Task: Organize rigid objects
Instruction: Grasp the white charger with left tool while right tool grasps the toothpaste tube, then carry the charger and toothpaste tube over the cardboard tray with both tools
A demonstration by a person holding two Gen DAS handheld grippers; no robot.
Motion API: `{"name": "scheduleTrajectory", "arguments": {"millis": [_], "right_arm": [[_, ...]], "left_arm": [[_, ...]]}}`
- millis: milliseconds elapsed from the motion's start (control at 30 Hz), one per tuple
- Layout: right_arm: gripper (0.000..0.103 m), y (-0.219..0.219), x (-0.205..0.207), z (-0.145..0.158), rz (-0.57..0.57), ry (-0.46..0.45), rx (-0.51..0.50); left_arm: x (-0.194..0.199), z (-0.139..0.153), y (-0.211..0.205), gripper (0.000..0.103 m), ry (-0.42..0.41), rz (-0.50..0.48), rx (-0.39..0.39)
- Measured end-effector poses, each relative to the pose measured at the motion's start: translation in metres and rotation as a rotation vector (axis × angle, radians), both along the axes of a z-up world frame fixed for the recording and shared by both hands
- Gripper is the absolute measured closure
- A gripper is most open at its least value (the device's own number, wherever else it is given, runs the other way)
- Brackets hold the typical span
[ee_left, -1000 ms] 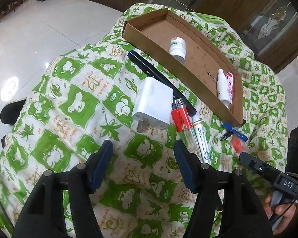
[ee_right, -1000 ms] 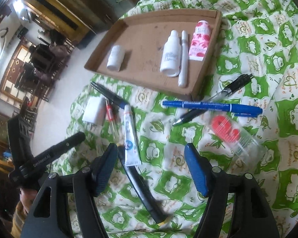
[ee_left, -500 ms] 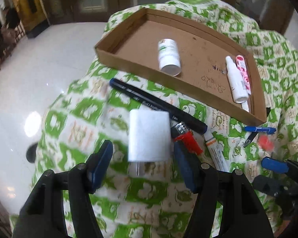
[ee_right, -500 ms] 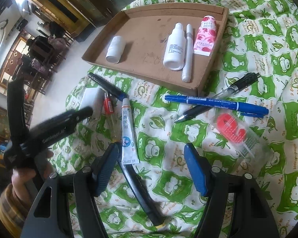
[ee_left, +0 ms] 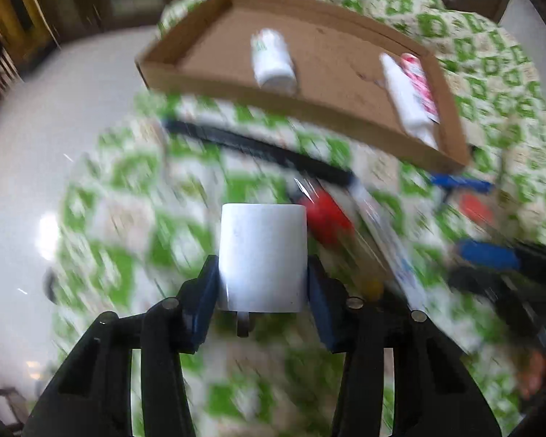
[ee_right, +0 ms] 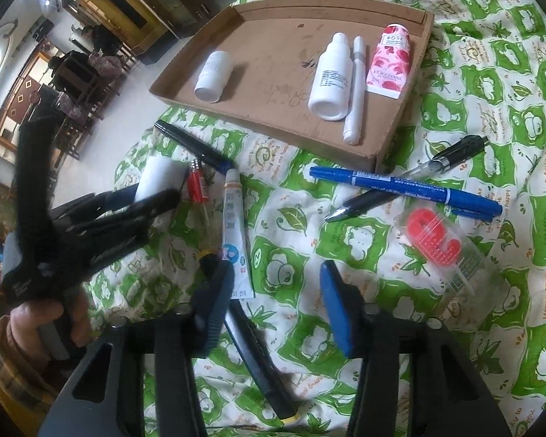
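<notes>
White charger [ee_left: 262, 255] sits between my left gripper [ee_left: 262, 291] pads as they close; right gripper [ee_right: 276, 302] narrows on nothing; next, lift into cardboard tray [ee_left: 214, 83]

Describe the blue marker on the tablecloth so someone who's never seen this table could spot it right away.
Find the cardboard tray on the green and white cloth. Just in front of its near right corner lies the blue marker, crossed over a black pen. It is the only all-blue pen, with white print along its barrel.
</notes>
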State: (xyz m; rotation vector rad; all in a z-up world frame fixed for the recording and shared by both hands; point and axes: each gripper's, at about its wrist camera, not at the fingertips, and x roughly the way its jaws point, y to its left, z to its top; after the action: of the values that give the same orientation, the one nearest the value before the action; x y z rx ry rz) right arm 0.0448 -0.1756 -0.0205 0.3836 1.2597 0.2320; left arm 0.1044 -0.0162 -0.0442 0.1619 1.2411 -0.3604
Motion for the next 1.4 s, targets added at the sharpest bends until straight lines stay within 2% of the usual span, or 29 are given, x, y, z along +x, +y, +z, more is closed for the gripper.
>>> {"name": "scheduleTrajectory", "arguments": {"millis": [100, 167, 200, 367, 500, 567, 600, 633, 767, 1000, 1400], "right_arm": [[0.063, 0.003, 0.007, -0.003, -0.01, 0.013, 0.041], [0.068, 0.004, 0.018, -0.007, -0.022, 0.029, 0.078], [0.072, 0.007, 0.025, -0.009, -0.024, 0.032, 0.083], [0.074, 0.022, 0.045, -0.02, -0.021, 0.049, 0.122], [0.074, 0.038, 0.054, -0.034, 0.015, 0.08, 0.094], [0.079, 0.039, 0.054, -0.035, 0.018, 0.076, 0.076], [0.087, 0.038, 0.053, -0.032, 0.018, 0.066, 0.078], [0.088, 0.036, 0.052, -0.029, 0.016, 0.059, 0.08], [0.088, 0.028, 0.043, -0.018, 0.002, 0.052, 0.047], [0.088, 0.011, 0.024, -0.028, -0.02, 0.136, 0.032], [0.088, 0.013, 0.024, -0.033, -0.007, 0.155, 0.01]], "left_arm": [[-0.022, -0.004, 0.003, 0.058, 0.012, -0.037, 0.012], [-0.028, -0.008, 0.001, 0.058, 0.013, -0.041, 0.023], [-0.028, -0.009, 0.002, 0.058, 0.009, -0.035, 0.021], [-0.023, -0.014, 0.011, 0.057, 0.024, 0.013, -0.038], [-0.02, -0.016, 0.016, 0.057, 0.023, 0.019, -0.039], [-0.02, -0.014, 0.016, 0.057, 0.02, 0.02, -0.039], [-0.02, -0.016, 0.012, 0.057, 0.019, 0.019, -0.04], [-0.02, -0.016, 0.012, 0.057, 0.018, 0.02, -0.042], [-0.024, -0.017, 0.012, 0.057, 0.016, 0.027, -0.054], [-0.031, -0.007, 0.013, 0.057, -0.012, 0.031, -0.058], [-0.03, -0.013, 0.005, 0.057, -0.01, 0.033, -0.033]]}}
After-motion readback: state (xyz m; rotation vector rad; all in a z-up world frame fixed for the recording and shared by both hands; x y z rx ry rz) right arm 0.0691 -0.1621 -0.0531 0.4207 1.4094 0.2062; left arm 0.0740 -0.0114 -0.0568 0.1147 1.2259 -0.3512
